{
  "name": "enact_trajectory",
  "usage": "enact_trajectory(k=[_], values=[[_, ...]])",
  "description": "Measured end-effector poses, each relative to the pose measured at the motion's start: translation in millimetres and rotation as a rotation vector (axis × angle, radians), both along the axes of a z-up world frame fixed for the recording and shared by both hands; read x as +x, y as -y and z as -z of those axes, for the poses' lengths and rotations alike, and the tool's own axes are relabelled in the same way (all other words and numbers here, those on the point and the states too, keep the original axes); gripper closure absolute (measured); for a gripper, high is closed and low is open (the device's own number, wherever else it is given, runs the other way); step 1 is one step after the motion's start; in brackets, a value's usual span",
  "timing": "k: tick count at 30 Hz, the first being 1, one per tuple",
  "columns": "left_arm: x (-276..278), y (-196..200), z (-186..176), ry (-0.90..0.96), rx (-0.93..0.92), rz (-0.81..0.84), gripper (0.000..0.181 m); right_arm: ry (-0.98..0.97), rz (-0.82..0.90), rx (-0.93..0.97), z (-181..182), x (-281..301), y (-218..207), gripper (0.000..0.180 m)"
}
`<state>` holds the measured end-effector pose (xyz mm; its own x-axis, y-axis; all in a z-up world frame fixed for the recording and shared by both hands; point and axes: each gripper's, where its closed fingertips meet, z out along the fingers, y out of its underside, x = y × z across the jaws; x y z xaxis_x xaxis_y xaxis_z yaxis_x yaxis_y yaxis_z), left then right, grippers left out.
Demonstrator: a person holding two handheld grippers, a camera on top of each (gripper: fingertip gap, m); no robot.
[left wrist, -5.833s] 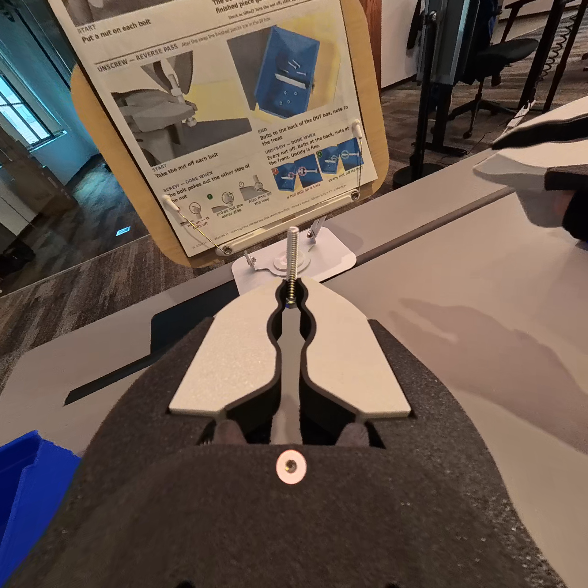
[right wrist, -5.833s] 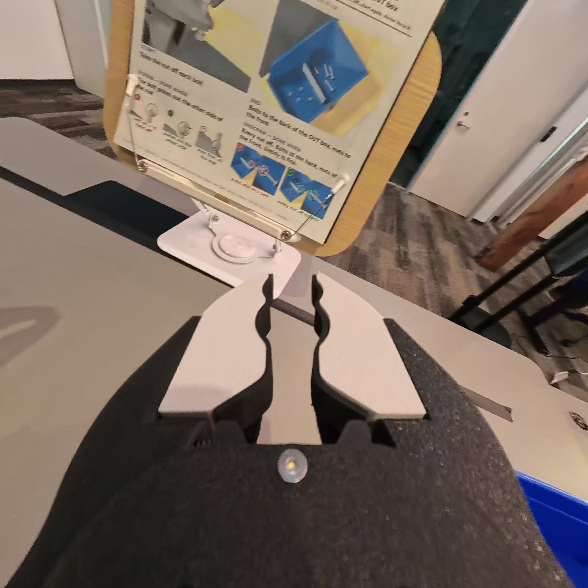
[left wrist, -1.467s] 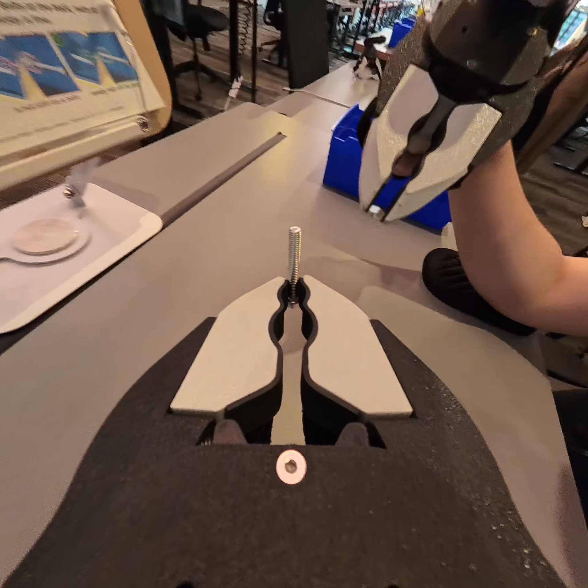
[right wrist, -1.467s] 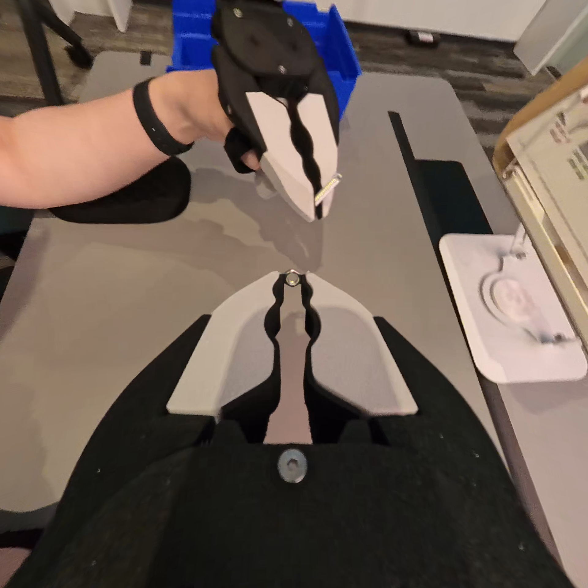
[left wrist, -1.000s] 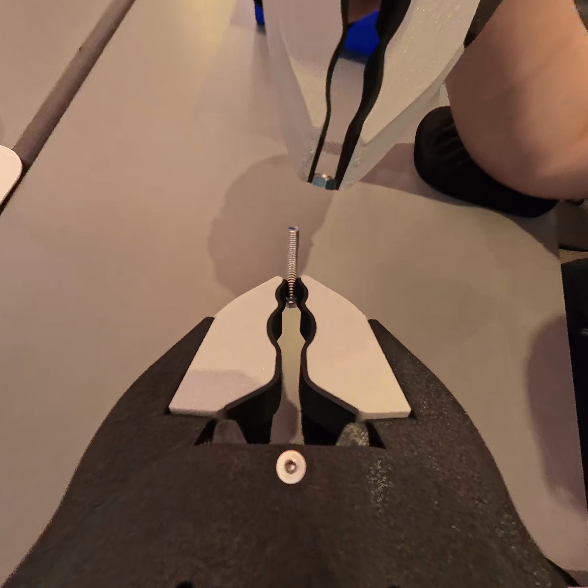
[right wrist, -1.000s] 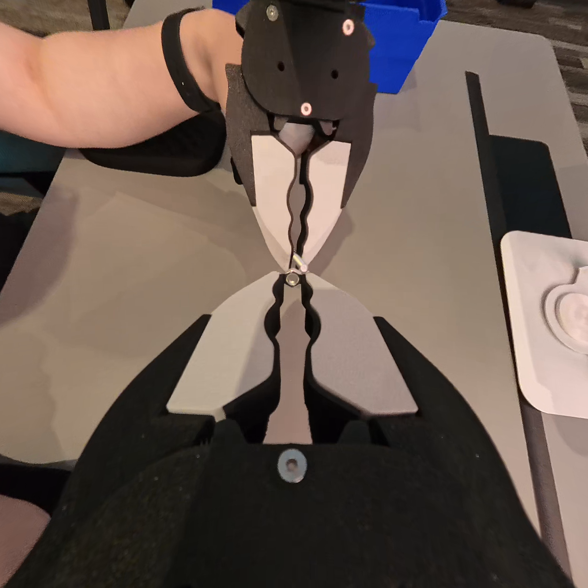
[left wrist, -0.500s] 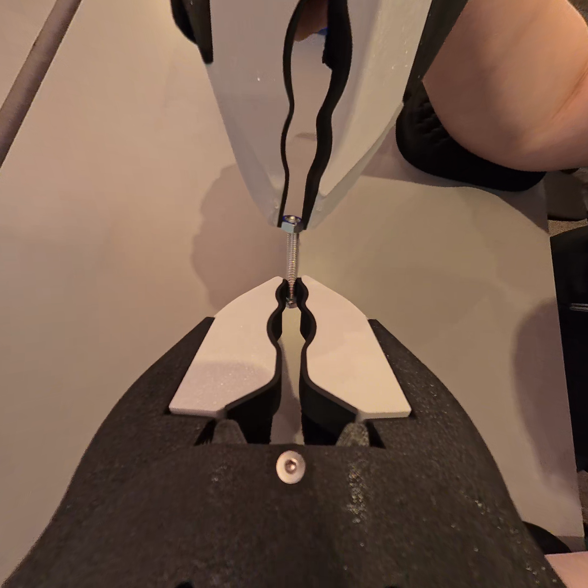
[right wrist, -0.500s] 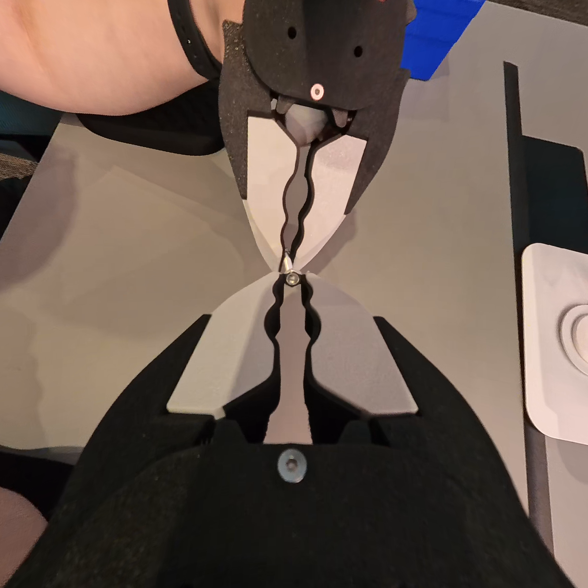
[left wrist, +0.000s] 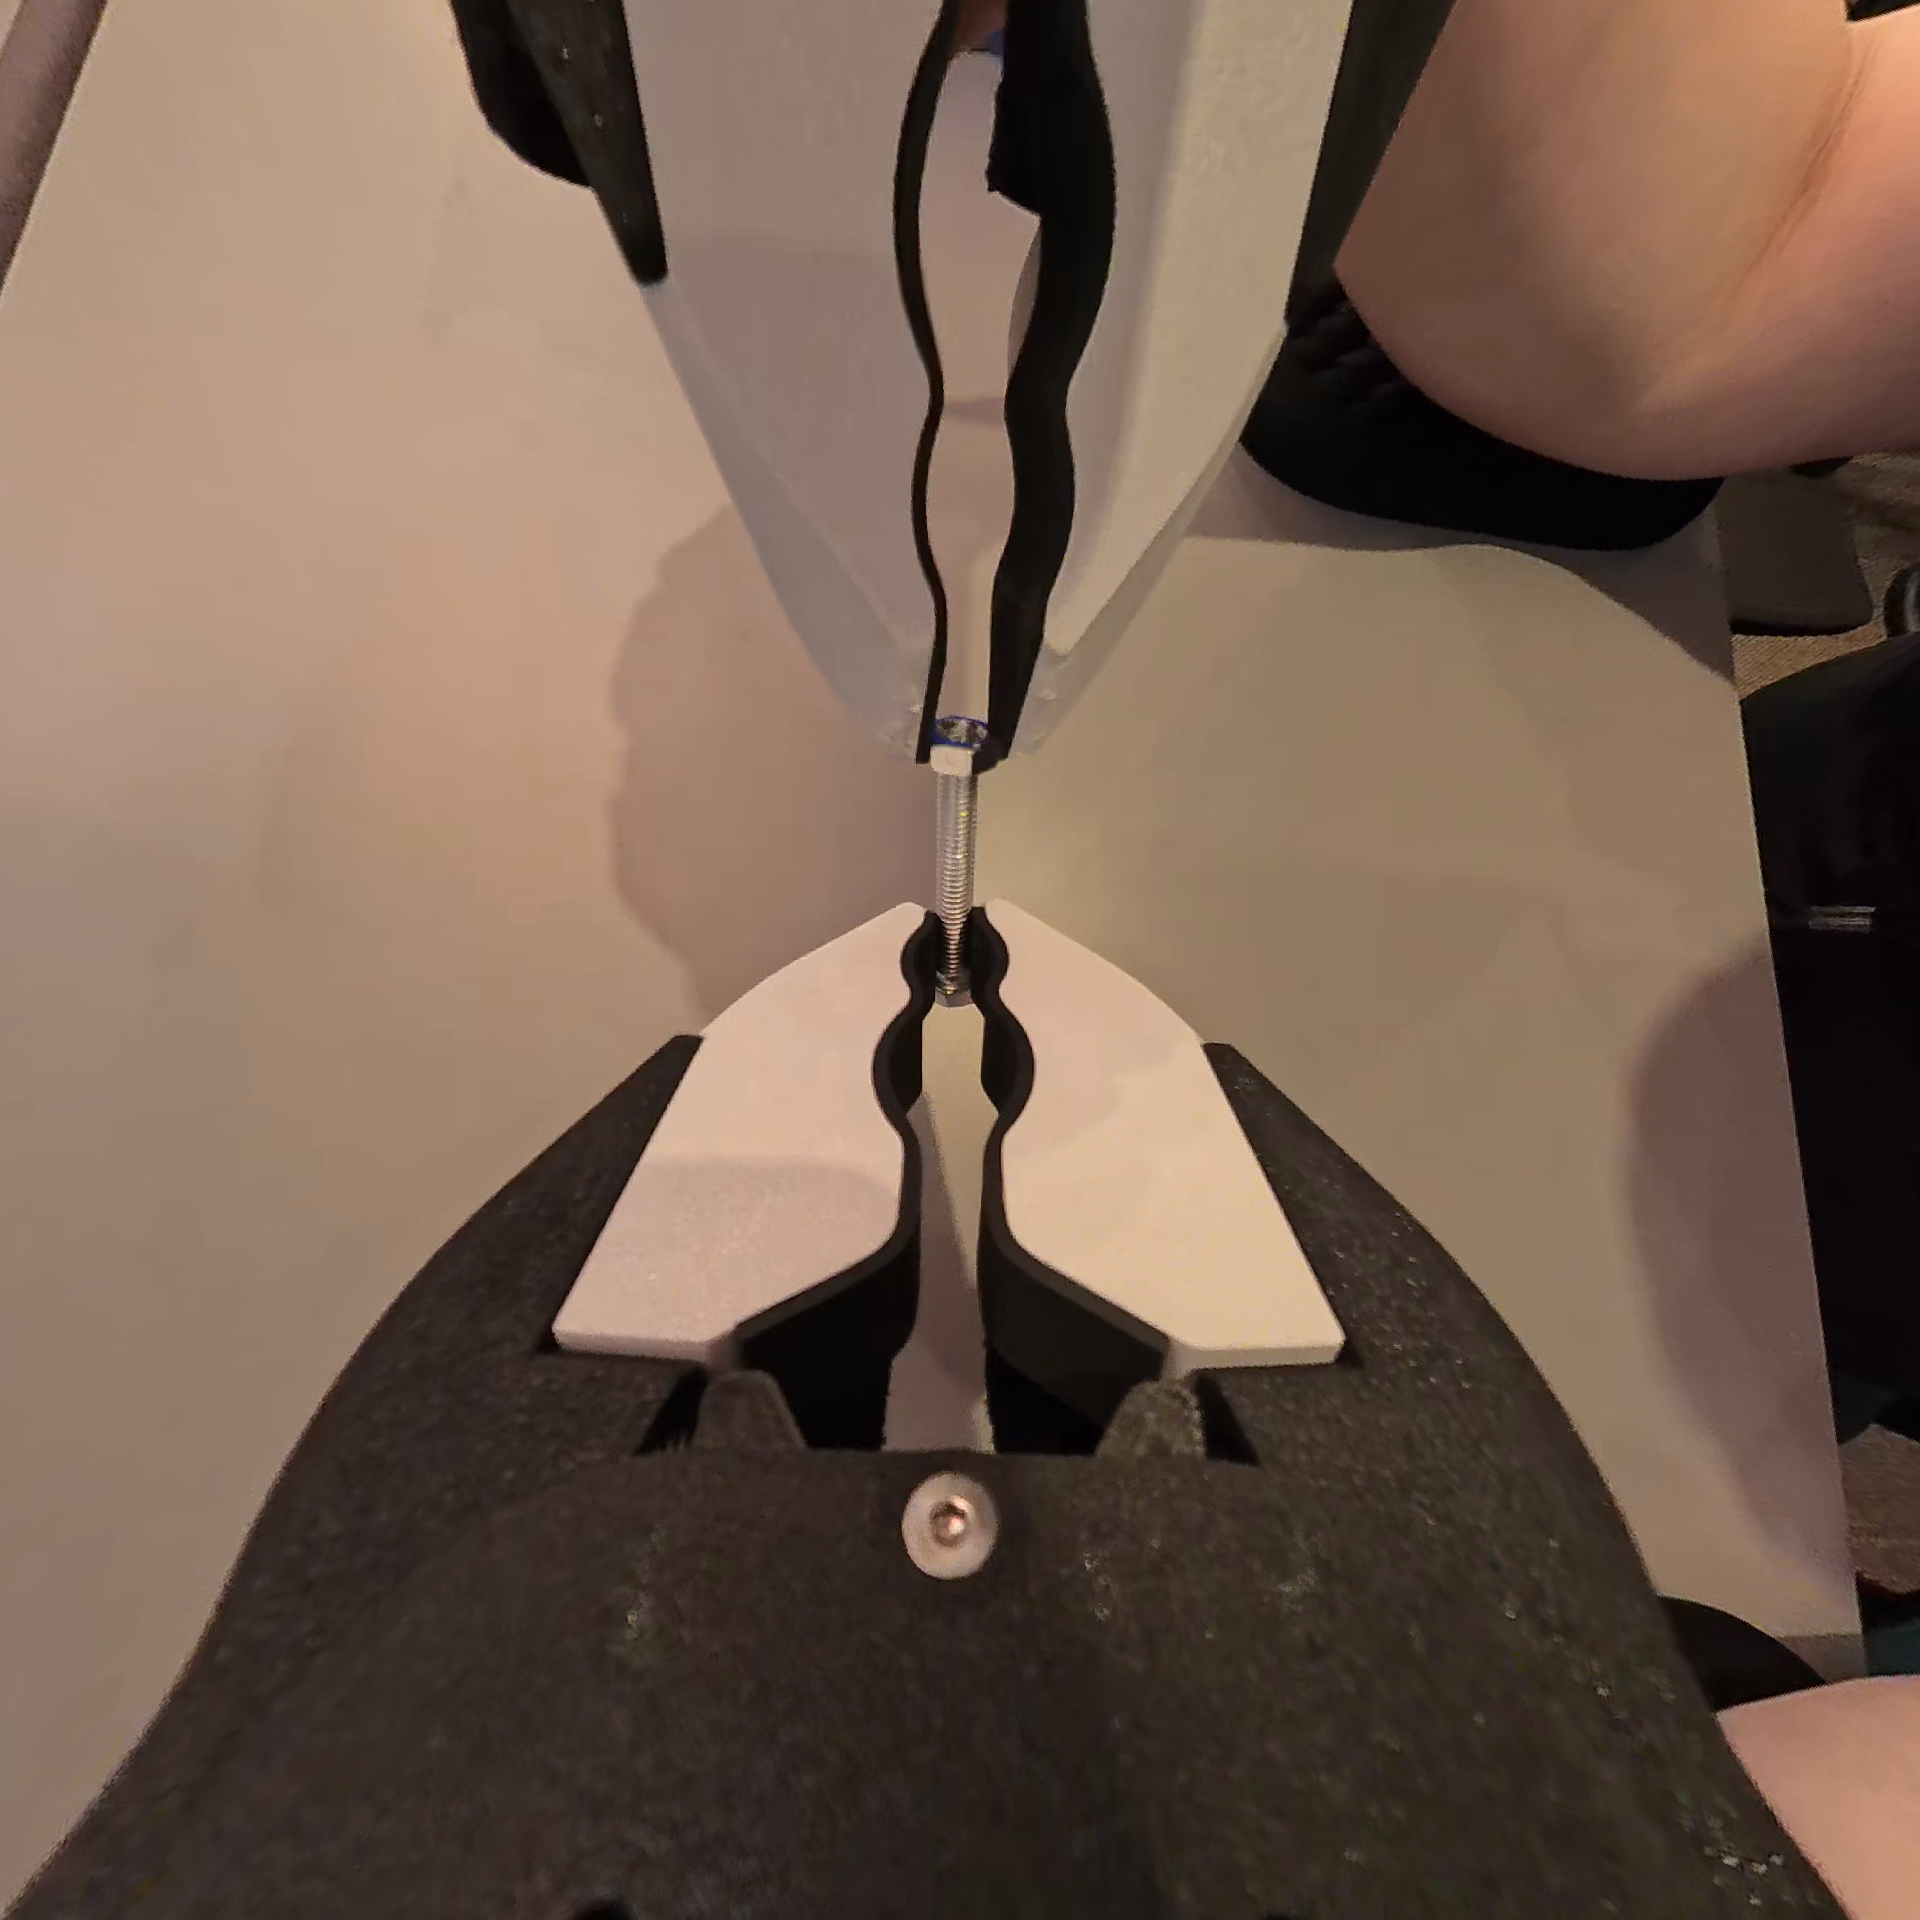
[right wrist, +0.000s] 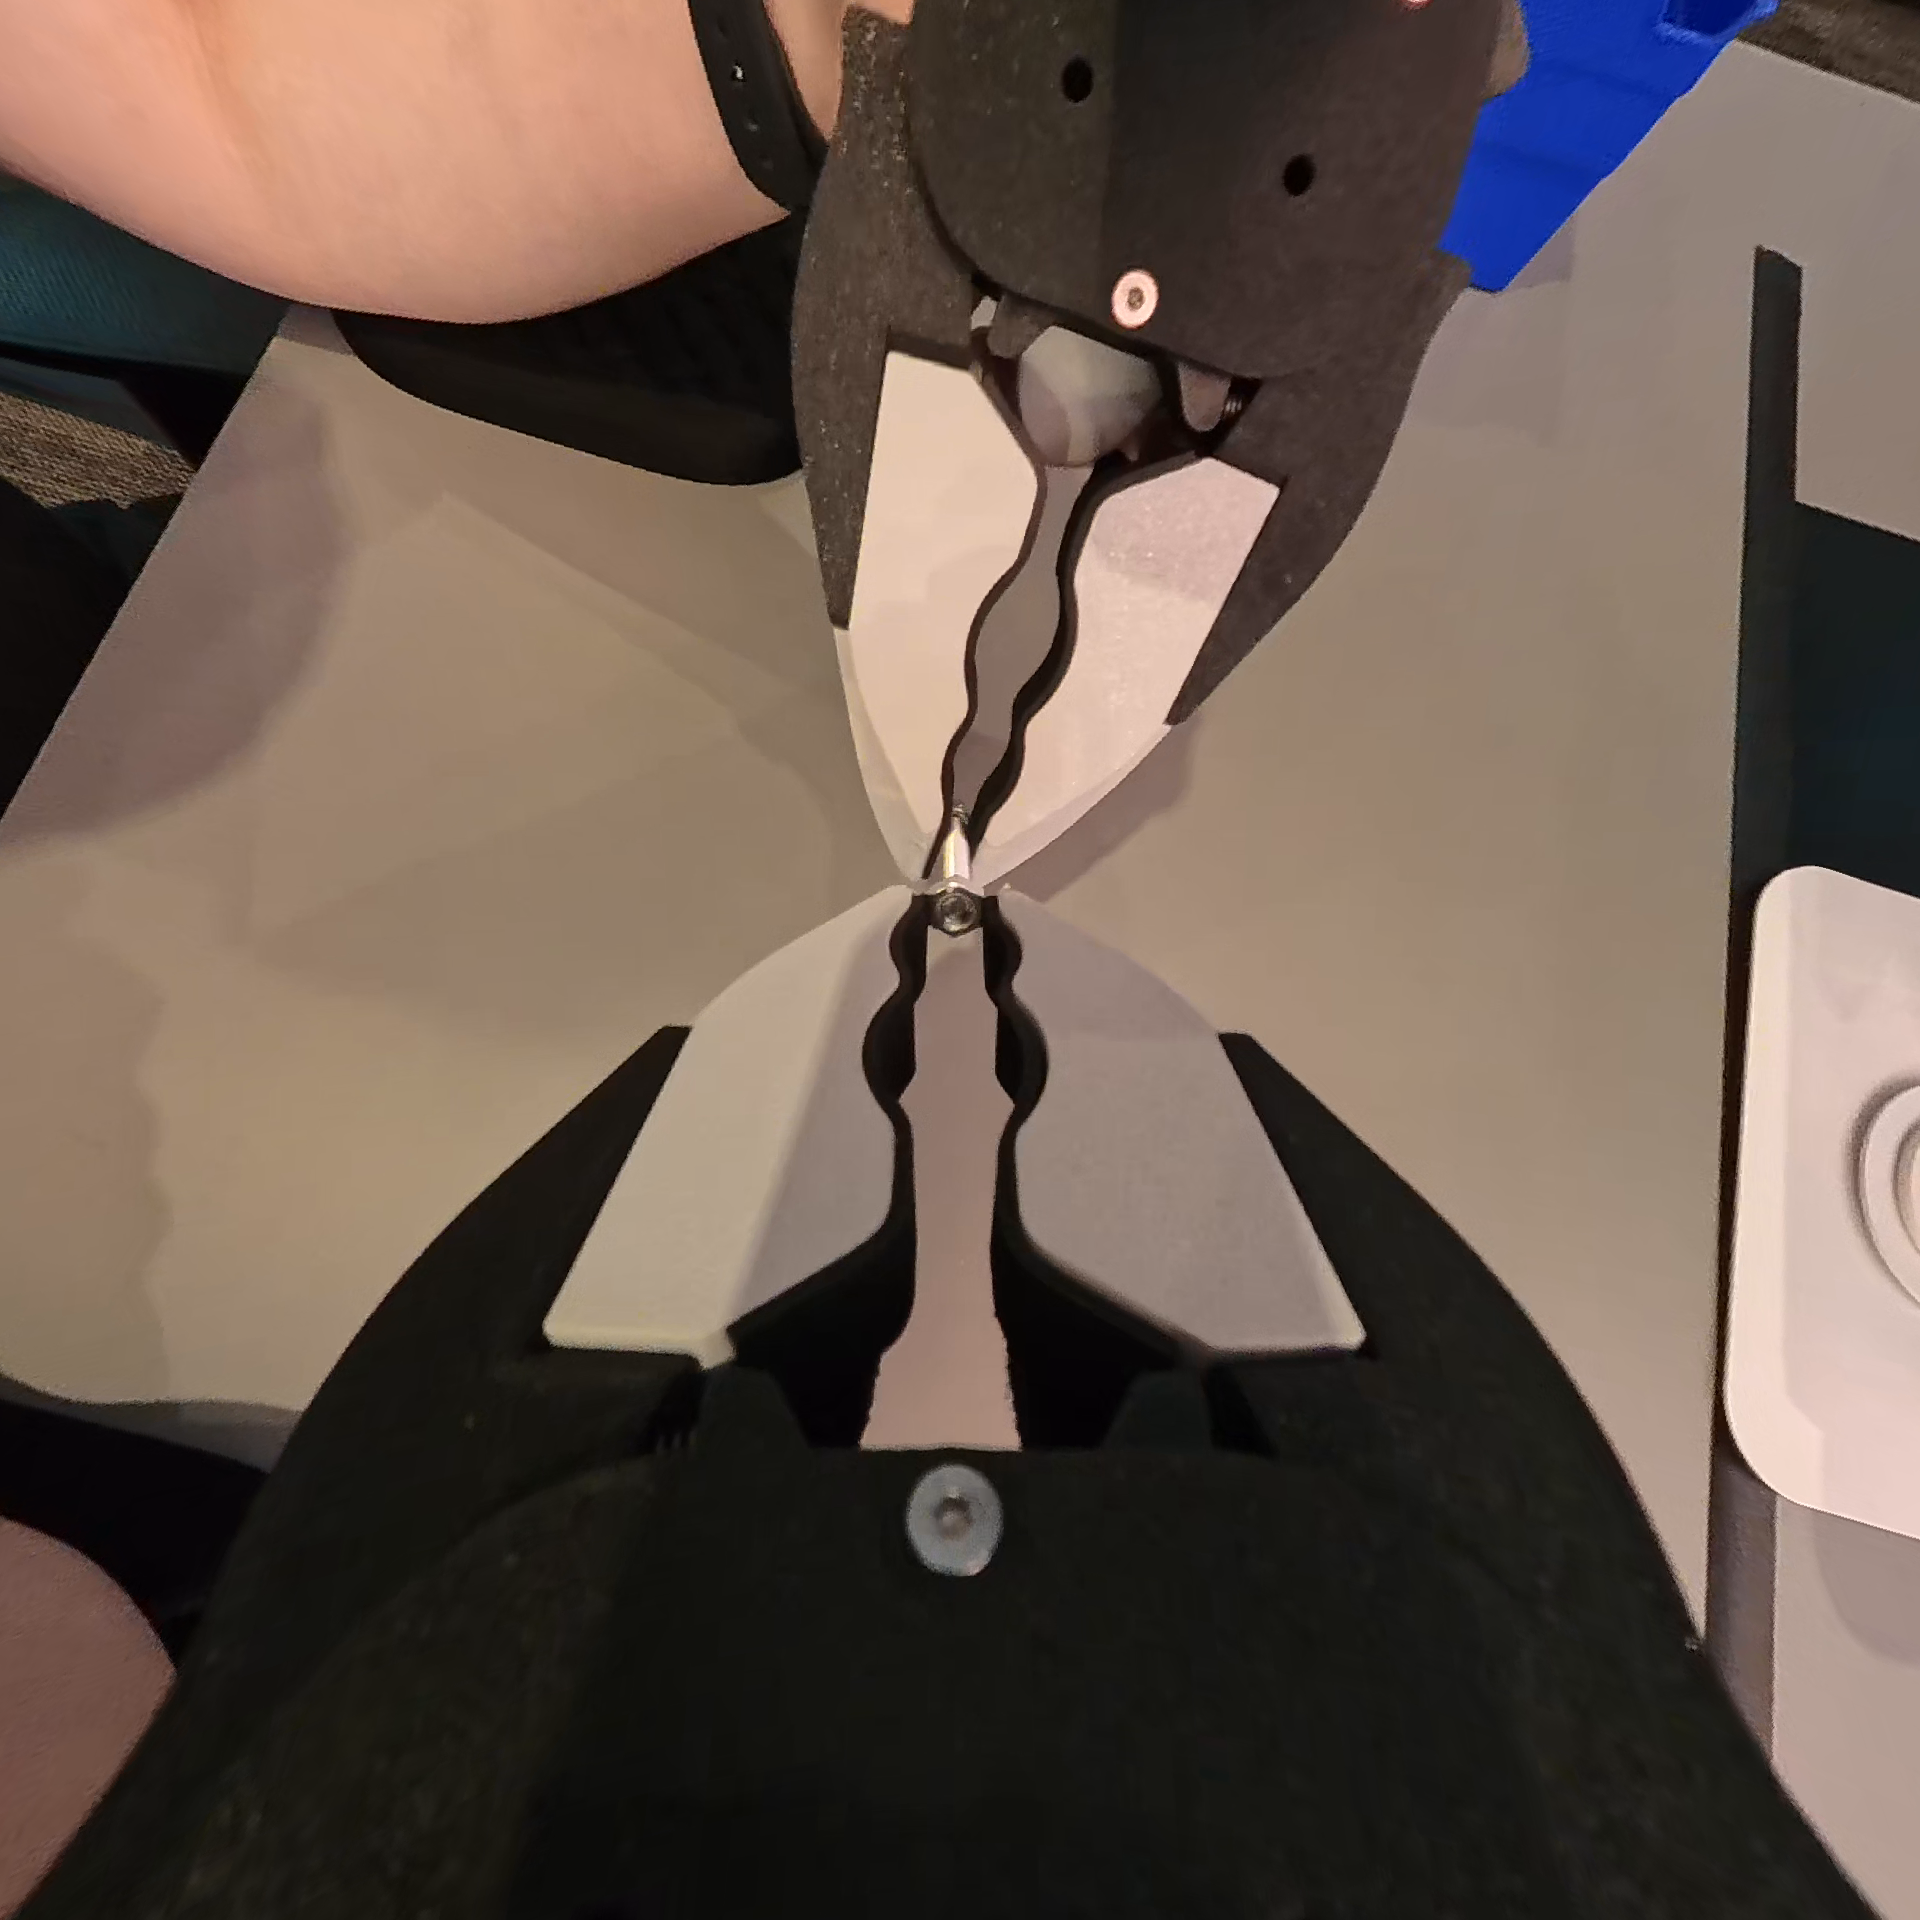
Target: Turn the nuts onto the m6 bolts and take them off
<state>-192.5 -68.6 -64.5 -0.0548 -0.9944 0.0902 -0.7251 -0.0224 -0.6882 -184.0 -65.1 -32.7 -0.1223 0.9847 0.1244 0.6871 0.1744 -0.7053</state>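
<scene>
My left gripper (left wrist: 953, 925) is shut on the head end of a silver M6 bolt (left wrist: 953, 844), whose threaded shaft points forward. My right gripper (right wrist: 953, 906) is shut on a small silver hex nut (right wrist: 953, 911). The two grippers face each other tip to tip above the grey table (left wrist: 312, 727). The nut (left wrist: 957, 740) sits at the tip of the bolt, in the right gripper's tips (left wrist: 961, 743) as the left wrist view shows them. In the right wrist view the bolt (right wrist: 956, 854) runs from the nut into the left gripper (right wrist: 961, 831). How far the nut is threaded on is hidden.
A blue bin (right wrist: 1558, 135) stands at the table's far side behind the left gripper. A white stand base (right wrist: 1829, 1195) lies at the right. A dark slot (right wrist: 1777, 623) runs along the table. Bare forearms (left wrist: 1662, 260) on black pads flank the grippers.
Over the last seconds the right gripper took hold of a nut and both grippers swung to face each other. The nut has met the bolt tip and the grippers have closed in slightly since.
</scene>
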Motion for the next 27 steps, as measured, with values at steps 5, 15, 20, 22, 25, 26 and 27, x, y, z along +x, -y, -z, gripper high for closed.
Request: enact_trajectory(k=[5, 15, 20, 22, 25, 26, 27], values=[[-2.7, -14.2, 0.6, -0.034, 0.068, -0.077, 0.176, -0.017, 0.111, -0.097, 1.0, -1.8, -13.0, 0.170], [-18.8, -56.8, 2.8, -0.132, 0.238, -0.302, 0.176, -0.121, 0.447, -0.390, 4.6, -15.5, -51.8, 0.170], [-23.2, -64.5, 4.2, -0.164, 0.283, -0.342, 0.176, -0.159, 0.533, -0.491, 6.6, -18.4, -58.5, 0.170], [-23.3, -66.6, 3.3, -0.164, 0.298, -0.350, 0.176, -0.175, 0.561, -0.530, 5.7, -18.5, -60.1, 0.170], [-22.2, -69.3, 0.4, -0.161, 0.347, -0.353, 0.176, -0.199, 0.585, -0.581, 2.8, -17.3, -60.8, 0.170], [-21.3, -70.5, -1.0, -0.158, 0.369, -0.354, 0.176, -0.207, 0.591, -0.591, 1.5, -16.2, -61.4, 0.170], [-20.1, -72.2, -2.5, -0.153, 0.391, -0.359, 0.176, -0.217, 0.599, -0.600, 0.1, -15.0, -62.4, 0.170]])
